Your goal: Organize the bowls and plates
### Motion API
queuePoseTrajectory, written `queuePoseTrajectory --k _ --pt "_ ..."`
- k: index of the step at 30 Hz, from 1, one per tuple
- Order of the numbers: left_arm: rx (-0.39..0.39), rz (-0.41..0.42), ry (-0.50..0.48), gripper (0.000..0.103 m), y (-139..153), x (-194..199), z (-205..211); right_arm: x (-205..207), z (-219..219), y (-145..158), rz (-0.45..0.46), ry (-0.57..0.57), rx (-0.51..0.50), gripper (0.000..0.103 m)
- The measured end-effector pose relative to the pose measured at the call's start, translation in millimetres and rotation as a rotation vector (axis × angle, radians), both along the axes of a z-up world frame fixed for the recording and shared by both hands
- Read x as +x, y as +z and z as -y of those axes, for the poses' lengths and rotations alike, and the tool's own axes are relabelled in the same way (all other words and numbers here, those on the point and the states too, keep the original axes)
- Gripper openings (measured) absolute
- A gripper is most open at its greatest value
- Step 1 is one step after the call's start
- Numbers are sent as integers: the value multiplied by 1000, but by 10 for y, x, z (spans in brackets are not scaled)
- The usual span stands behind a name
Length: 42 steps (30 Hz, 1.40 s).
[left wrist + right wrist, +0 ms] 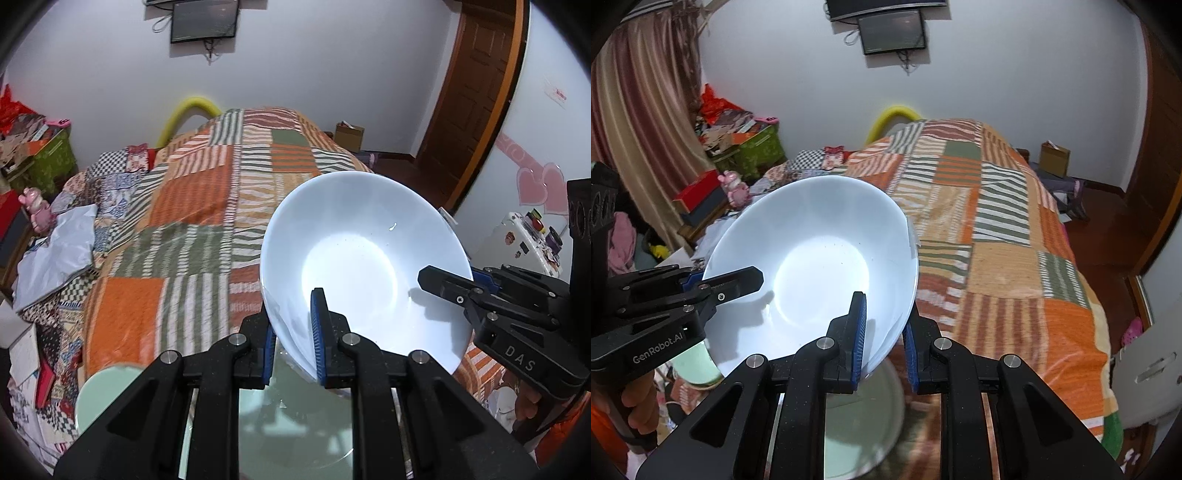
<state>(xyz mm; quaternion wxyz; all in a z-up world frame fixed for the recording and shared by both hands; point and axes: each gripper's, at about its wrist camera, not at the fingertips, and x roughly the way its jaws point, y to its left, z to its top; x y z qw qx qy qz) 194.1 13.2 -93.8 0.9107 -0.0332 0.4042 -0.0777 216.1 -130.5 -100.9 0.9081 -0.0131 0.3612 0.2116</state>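
Note:
A large white bowl [354, 254] hangs tilted in the air above the bed's near end, held by both grippers on opposite sides of its rim. My left gripper [293, 343] is shut on the near-left wall of the bowl, one blue pad inside and one outside. My right gripper [884, 347] is shut on the bowl [812, 254] at the opposite side of its rim. Each gripper shows in the other's view: the right gripper [454, 280] at the bowl's right edge, the left gripper [731, 280] at its left edge. A hand holds each handle.
Beneath the bowl lies a round glass tabletop [864, 424], with a pale green dish [99, 391] at its left. Ahead stretches a bed with a patchwork quilt [199, 206]. Boxes and clutter [738, 147] fill the left corner. A wooden door [476, 96] stands at the right.

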Motion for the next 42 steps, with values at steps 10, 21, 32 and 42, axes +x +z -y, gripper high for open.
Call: queuePoseTrajectory --k 10,21,32,42 --pt "7 -2 110 17 14 -410 -551 -137 -526 -54 -5 114 24 17" --pt "5 -10 234 17 -35 -768 -1105 -308 -1080 -200 -39 230 42 17" --pt "-8 -42 293 17 -235 -973 -1477 -371 -1433 -359 -90 269 40 17" --pt "-24 -107 321 17 -524 -1018 -1694 -362 -1635 -622 -165 295 15 17"
